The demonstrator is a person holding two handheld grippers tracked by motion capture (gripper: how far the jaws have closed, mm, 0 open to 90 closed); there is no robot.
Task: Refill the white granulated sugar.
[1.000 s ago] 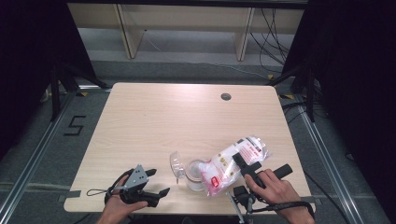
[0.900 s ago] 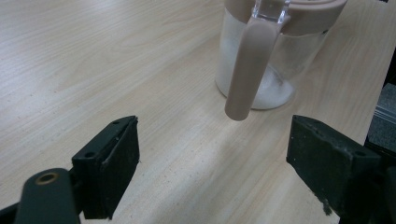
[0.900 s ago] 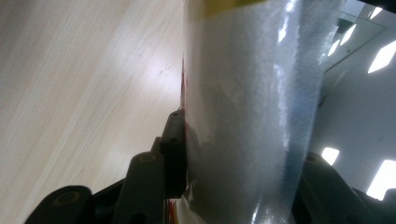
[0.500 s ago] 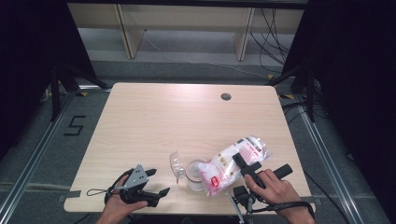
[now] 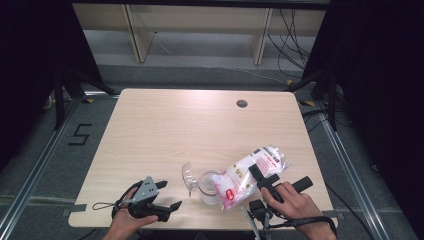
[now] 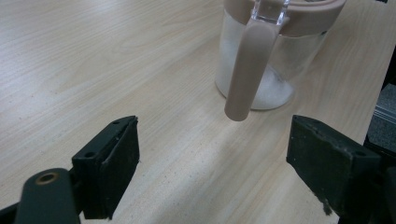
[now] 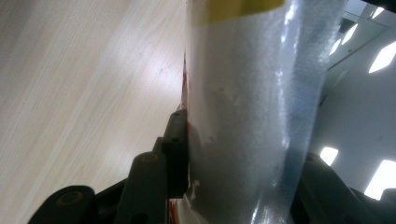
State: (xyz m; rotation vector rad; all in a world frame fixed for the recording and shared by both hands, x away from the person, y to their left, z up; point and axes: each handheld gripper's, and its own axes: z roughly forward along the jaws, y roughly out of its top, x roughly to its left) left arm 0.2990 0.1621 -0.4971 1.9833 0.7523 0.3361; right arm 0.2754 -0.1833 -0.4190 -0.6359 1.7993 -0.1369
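- Two grippers in play, one job each: right gripper [image 5: 260, 176] is clamped on a clear plastic bag [image 5: 250, 172] of white powder w/ red-and-white print; left gripper [image 5: 167, 196] waits empty, jaws spread wide.
- Bag is held tilted, low end w/ the red label over the mouth of the glass jar [image 5: 208, 186] – reads as a pour into the jar, so the bag's angle feeds powder down to that end.
- Right gripper view: black pads [image 7: 177, 149] press the bag's side from both sides; grip sits mid-bag, prob. to leave the pouring end free.
- Jar stands upright on the worktop [image 5: 200, 125] near the front edge, between the two hands. Its clear lid [image 5: 188, 176] is flipped up & back on the left side, keeping the mouth open for the bag.
- Left gripper view: jar [image 6: 271, 60] just ahead, a shallow layer of white powder at the bottom, pinkish-brown rim band and latch strap [image 6: 247, 70] hanging down the front. So filling looks early on.
- Left gripper rests low at the worktop's front-left, apart from the jar – likely parked to steady the jar or shut the lid afterwards.
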